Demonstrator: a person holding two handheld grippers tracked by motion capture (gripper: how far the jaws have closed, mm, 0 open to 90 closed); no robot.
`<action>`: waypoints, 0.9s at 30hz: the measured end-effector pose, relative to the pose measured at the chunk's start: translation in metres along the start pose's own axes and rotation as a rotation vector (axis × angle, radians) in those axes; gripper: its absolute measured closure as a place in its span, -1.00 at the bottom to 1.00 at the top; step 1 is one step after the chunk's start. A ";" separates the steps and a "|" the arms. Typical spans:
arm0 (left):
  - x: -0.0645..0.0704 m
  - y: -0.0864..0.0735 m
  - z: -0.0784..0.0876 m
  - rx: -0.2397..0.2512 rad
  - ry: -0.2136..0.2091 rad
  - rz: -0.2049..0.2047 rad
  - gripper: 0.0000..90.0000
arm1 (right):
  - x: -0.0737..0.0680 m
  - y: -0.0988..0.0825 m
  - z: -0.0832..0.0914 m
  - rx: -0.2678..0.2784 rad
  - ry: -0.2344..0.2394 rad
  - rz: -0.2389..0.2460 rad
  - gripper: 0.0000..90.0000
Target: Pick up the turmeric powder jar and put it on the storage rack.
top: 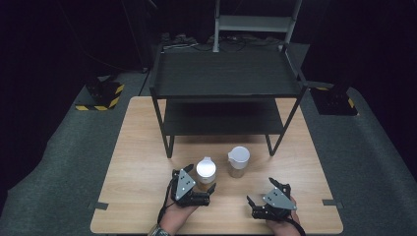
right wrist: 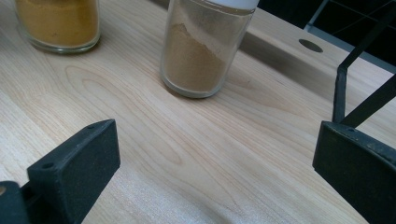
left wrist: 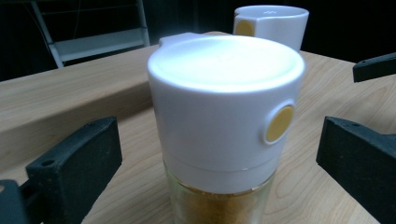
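Note:
Two glass spice jars with white lids stand on the wooden table [top: 142,172]. The nearer jar [top: 206,172] [left wrist: 224,116] holds yellow-orange powder and has a yellow button on its lid. My left gripper [top: 201,180] [left wrist: 219,140] is open around it, with a gap on each side between the jaws and the jar. The second jar [top: 238,161] [right wrist: 201,51] [left wrist: 271,25] holds light brown powder and stands just right of the first. My right gripper [top: 260,192] [right wrist: 215,144] is open and holds nothing, low over the table, a short way in front of that jar.
A black two-shelf rack [top: 226,78] stands at the back of the table, its front legs [right wrist: 345,93] just behind the jars. The yellow jar's base [right wrist: 58,23] is at the upper left in the right gripper view. Bare wood lies left and right of the grippers.

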State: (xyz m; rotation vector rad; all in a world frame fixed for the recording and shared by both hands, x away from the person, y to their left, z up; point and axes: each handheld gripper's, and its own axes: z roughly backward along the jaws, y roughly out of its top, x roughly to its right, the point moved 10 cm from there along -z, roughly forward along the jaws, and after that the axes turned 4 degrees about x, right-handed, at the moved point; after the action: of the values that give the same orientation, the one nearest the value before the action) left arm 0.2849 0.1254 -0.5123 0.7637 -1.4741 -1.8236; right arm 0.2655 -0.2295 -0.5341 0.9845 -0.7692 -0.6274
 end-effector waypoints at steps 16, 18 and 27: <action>-0.005 -0.006 -0.009 0.028 -0.010 0.034 -0.69 | 0.001 0.000 0.000 0.000 0.006 -0.002 -1.00; -0.005 -0.006 -0.010 0.033 -0.013 0.033 -0.66 | 0.001 0.000 0.000 0.001 0.009 -0.003 -1.00; -0.003 -0.010 -0.012 0.051 -0.031 0.022 -0.34 | 0.002 0.000 0.000 0.002 0.015 -0.014 -1.00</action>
State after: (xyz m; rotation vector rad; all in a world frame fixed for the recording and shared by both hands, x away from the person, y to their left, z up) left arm 0.2946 0.1224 -0.5242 0.7444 -1.5478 -1.7955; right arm 0.2667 -0.2314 -0.5336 0.9958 -0.7504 -0.6316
